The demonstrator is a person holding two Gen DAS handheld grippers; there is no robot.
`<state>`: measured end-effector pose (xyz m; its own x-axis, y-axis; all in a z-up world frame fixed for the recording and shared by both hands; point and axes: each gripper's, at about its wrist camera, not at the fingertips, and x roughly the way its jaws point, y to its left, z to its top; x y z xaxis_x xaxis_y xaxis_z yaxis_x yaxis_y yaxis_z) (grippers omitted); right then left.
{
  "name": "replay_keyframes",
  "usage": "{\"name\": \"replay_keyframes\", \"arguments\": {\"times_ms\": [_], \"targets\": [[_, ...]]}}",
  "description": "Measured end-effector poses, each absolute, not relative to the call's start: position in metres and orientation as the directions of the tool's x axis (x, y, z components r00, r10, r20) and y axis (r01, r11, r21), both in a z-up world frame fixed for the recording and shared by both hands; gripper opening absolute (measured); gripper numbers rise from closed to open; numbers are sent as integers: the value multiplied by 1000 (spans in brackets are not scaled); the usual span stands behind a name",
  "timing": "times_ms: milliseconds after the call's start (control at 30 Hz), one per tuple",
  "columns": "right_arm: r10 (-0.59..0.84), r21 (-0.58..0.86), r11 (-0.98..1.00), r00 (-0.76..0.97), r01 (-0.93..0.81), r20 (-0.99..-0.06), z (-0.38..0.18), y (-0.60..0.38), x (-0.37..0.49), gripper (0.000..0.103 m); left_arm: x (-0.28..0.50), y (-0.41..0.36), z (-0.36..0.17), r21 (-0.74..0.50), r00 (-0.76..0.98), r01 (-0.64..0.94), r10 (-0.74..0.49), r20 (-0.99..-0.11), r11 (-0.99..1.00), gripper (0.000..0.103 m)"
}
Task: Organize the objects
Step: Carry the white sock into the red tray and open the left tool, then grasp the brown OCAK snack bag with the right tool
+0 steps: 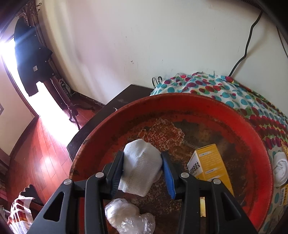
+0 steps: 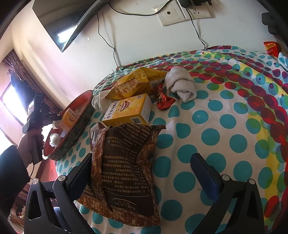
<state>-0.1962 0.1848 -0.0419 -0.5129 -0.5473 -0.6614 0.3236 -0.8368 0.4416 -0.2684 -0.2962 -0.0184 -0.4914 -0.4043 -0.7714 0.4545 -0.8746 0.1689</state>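
Note:
My left gripper [image 1: 143, 154] is shut on a rolled white sock [image 1: 138, 172], which hangs over the worn red round tray [image 1: 180, 98]. A yellow box [image 1: 208, 162] and a crumpled ball of clear plastic [image 1: 129, 216] lie in the tray. In the right wrist view my right gripper [image 2: 142, 158] stands open over a brown snack bag [image 2: 126, 171] on the spotted cloth [image 2: 225, 136]. The bag lies by the left finger and far from the right one. Behind it are a second yellow box [image 2: 129, 111], a yellow snack bag [image 2: 133, 84], another rolled white sock [image 2: 181, 84] and a red sweet wrapper [image 2: 163, 100].
The tray [image 2: 75, 136] sits at the cloth's left edge, where a hand [image 2: 27, 144] holds the left gripper. One more white sock [image 1: 280, 167] lies just right of the tray. A wall with cables and sockets [image 2: 181, 12] is behind, and a red wooden floor [image 1: 41, 153] lies below on the left.

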Motion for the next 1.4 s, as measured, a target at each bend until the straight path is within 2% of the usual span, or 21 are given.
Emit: {"name": "replay_keyframes", "arguments": {"times_ms": [267, 367, 433, 467, 500, 633, 700, 867, 967, 1133, 1333, 1400], "targets": [[-549, 441, -835, -515, 328, -658, -42, 186, -196, 103, -273, -304, -29, 162, -461, 468, -397, -794, -869, 42], [-550, 440, -835, -514, 330, -658, -42, 186, -196, 103, -273, -311, -35, 118, -450, 475, -355, -820, -872, 45], [-550, 440, -835, -515, 330, -658, -42, 186, -196, 103, -272, -314, -35, 113, -446, 482, -354, -822, -869, 54], [-550, 439, -835, -515, 331, -658, -42, 186, -196, 103, -271, -316, -34, 99, -446, 487, -344, -826, -868, 66], [-549, 438, -836, -516, 331, -658, -42, 186, -196, 103, -268, -317, -33, 74, -456, 489, -327, -828, -869, 71], [-544, 427, -839, -519, 338, -659, -42, 184, -196, 103, -251, -320, -17, 18, -512, 488, -303, -804, -872, 74], [-543, 419, -840, -521, 345, -658, -42, 184, -195, 103, -235, -320, -2, -9, -560, 479, -298, -773, -878, 82], [-535, 414, -845, -528, 339, -660, -42, 185, -190, 103, -174, -297, 46, 10, -671, 406, -306, -676, -914, 82], [-493, 367, -870, -553, 330, -672, -35, 179, -181, 103, -133, -275, 49, -12, -717, 357, -266, -645, -934, 82], [-393, 184, -905, -586, 384, -708, -31, 147, -158, 103, -82, -241, 8, -124, -732, 293, -139, -668, -948, 82], [-318, 138, -924, -514, 358, -797, -48, 122, -167, 103, -50, -201, -49, -202, -700, 233, -20, -713, -951, 82], [-298, 102, -924, -524, 370, -798, -48, 115, -167, 103, -46, -196, -57, -233, -692, 221, 16, -722, -947, 82]]}}
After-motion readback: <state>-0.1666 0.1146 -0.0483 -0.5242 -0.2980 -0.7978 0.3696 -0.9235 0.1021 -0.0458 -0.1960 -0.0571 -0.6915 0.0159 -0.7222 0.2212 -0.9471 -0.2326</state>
